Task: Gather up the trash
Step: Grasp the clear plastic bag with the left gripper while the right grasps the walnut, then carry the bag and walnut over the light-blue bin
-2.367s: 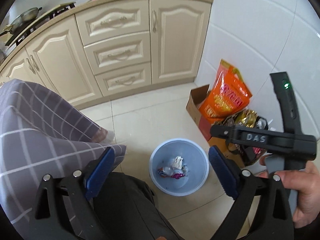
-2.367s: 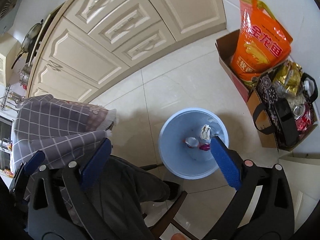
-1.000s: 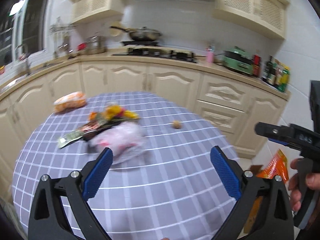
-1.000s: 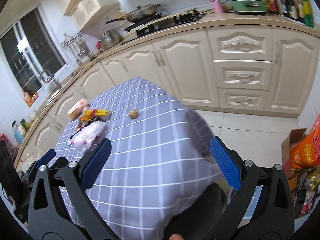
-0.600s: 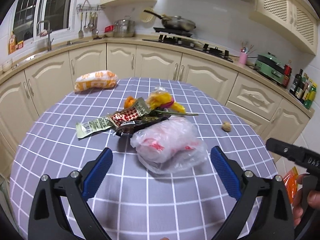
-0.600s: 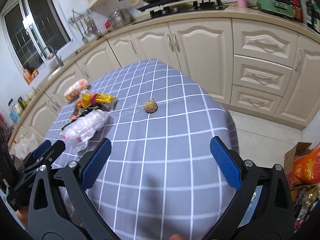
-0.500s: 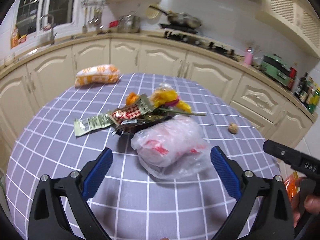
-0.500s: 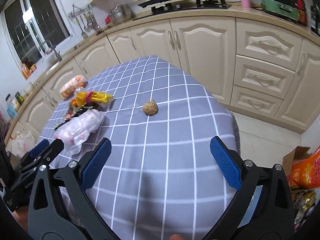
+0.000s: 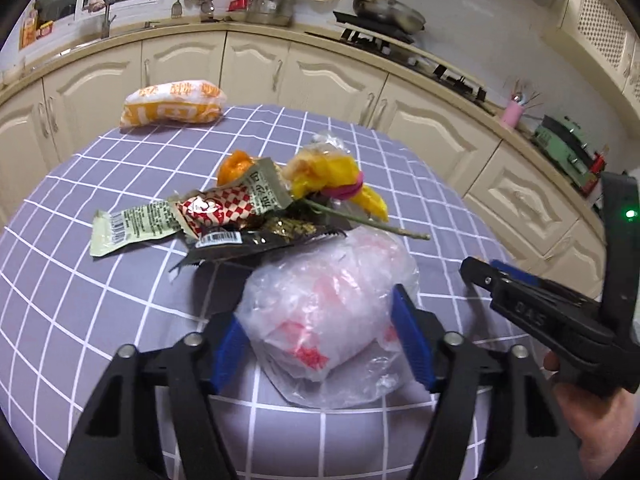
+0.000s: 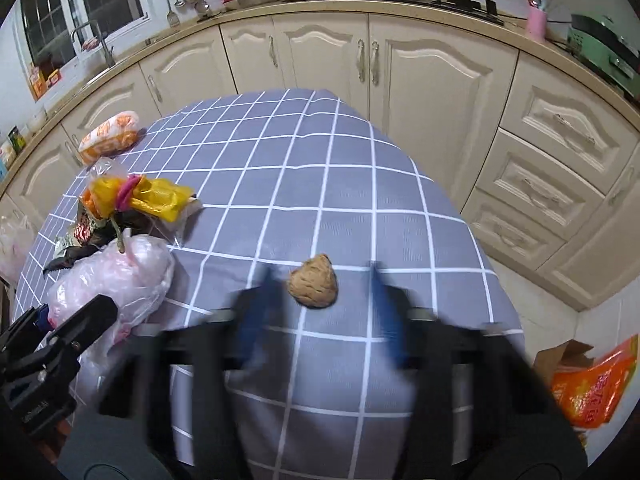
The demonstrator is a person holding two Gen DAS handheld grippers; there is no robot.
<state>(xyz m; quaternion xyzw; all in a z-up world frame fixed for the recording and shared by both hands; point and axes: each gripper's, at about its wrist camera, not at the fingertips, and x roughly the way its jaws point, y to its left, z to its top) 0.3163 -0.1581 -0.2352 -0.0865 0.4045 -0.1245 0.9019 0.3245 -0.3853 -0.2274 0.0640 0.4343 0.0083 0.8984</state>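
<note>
Left wrist view: the left gripper has its two blue pads set against either side of a crumpled clear plastic bag with red print, the jaws partly drawn in and gripping it; the bag rests on the grey checked tablecloth. Whether the bag is lifted clear of the cloth cannot be told. Beyond it lies a heap of rubbish: one pale green sachet, one red-and-white checked wrapper, one black foil wrapper partly buried under the others, one orange peel half hidden behind the wrappers, and one yellow bag bound with a pink band. One orange-and-white packet lies apart at the far edge of the table. The right gripper enters from the right, cut off by the frame; its jaw setting cannot be read there.

Right wrist view: the right gripper is smeared by motion blur; its two blue fingers stand apart on either side of one brown crumpled lump without touching it, holding nothing. The lump lies on the cloth near the table's near edge, well apart from the heap. At the lower right, one orange bag in a cardboard box is cut off by the frame
</note>
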